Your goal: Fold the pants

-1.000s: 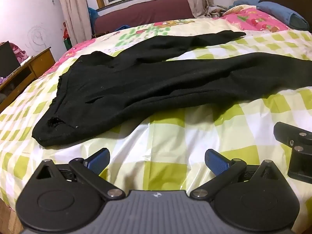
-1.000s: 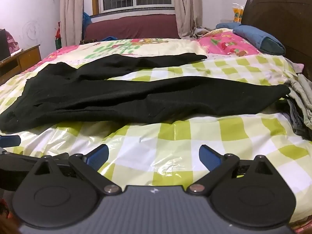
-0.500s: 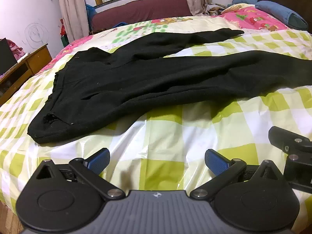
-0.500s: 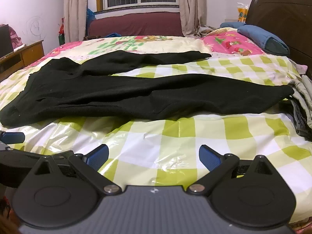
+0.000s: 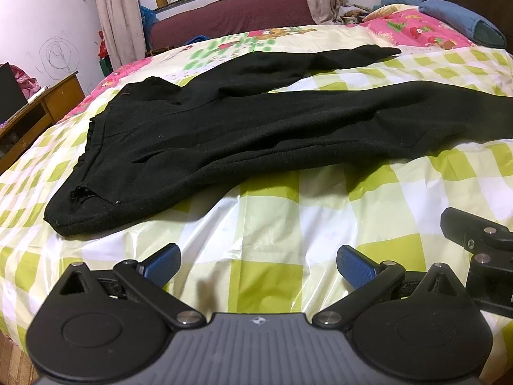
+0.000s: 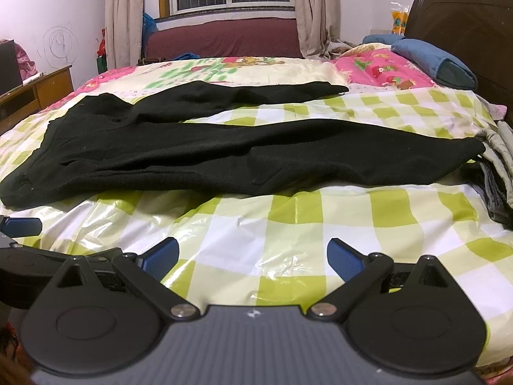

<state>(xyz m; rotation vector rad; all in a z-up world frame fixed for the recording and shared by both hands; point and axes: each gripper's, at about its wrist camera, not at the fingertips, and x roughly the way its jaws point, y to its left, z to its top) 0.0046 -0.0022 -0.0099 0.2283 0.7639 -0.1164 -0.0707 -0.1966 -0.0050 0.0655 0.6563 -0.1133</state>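
Black pants (image 5: pixel 243 134) lie spread flat on the bed, waistband at the left, both legs stretched to the right and splayed apart. In the right wrist view the same pants (image 6: pixel 224 154) span the bed, with the near leg's cuff at the far right. My left gripper (image 5: pixel 258 264) hovers open over the checked sheet, short of the waistband corner, with nothing between its blue pads. My right gripper (image 6: pixel 252 256) is open too, in front of the near leg. Part of the right gripper (image 5: pixel 481 250) shows at the left wrist view's right edge.
A green and white checked plastic sheet (image 6: pixel 288 218) covers the bed. Folded grey clothes (image 6: pixel 497 173) are stacked at the right edge. A blue pillow (image 6: pixel 433 61) and dark headboard (image 6: pixel 465 32) are at the far right. A wooden desk (image 5: pixel 35 112) stands to the left.
Both grippers have risen and tilted slightly, so the pants sit lower and nearer in both views. Both stay open. The pants have not moved.
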